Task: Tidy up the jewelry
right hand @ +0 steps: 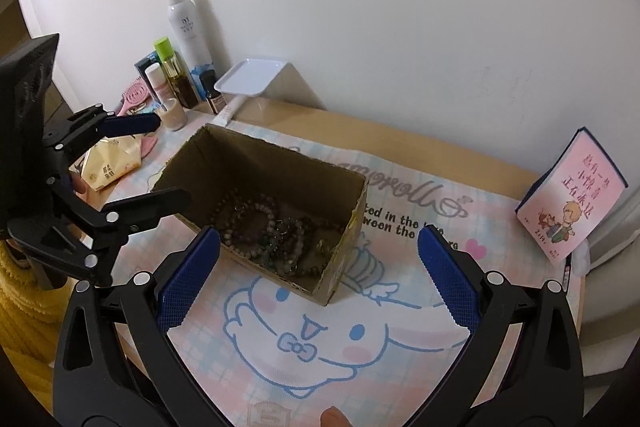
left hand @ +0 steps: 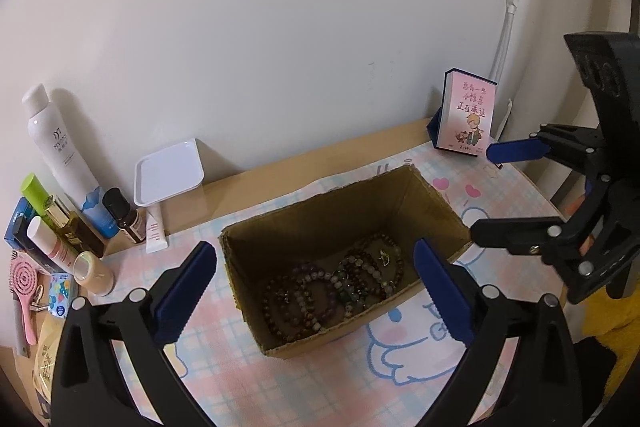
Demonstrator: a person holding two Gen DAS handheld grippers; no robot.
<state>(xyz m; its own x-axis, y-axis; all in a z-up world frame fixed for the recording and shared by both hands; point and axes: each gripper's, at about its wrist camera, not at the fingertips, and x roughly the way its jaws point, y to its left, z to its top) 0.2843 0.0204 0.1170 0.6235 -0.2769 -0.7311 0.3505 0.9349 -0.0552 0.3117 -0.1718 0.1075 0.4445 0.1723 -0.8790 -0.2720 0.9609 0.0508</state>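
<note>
An open cardboard box [left hand: 432, 205] sits on a cartoon desk mat, holding several beaded bracelets [left hand: 332, 281] in a heap on its floor. It also shows in the right wrist view [right hand: 352, 223], with the bracelets [right hand: 272, 231] inside. My left gripper [left hand: 316, 263] is open and empty, held above the box's near side. My right gripper [right hand: 318, 251] is open and empty, above the box's near corner. Each gripper shows in the other view: the right [left hand: 480, 191] at the box's right, the left [right hand: 174, 159] at its left. A white tray [left hand: 168, 171] leans on the wall.
Bottles and tubes [left hand: 60, 195], a pink hairbrush [left hand: 24, 291] and a snack packet [right hand: 108, 163] crowd the desk's left end. A pink card box [left hand: 468, 115] stands at the back right by the wall. The desk mat [right hand: 320, 339] covers the front of the desk.
</note>
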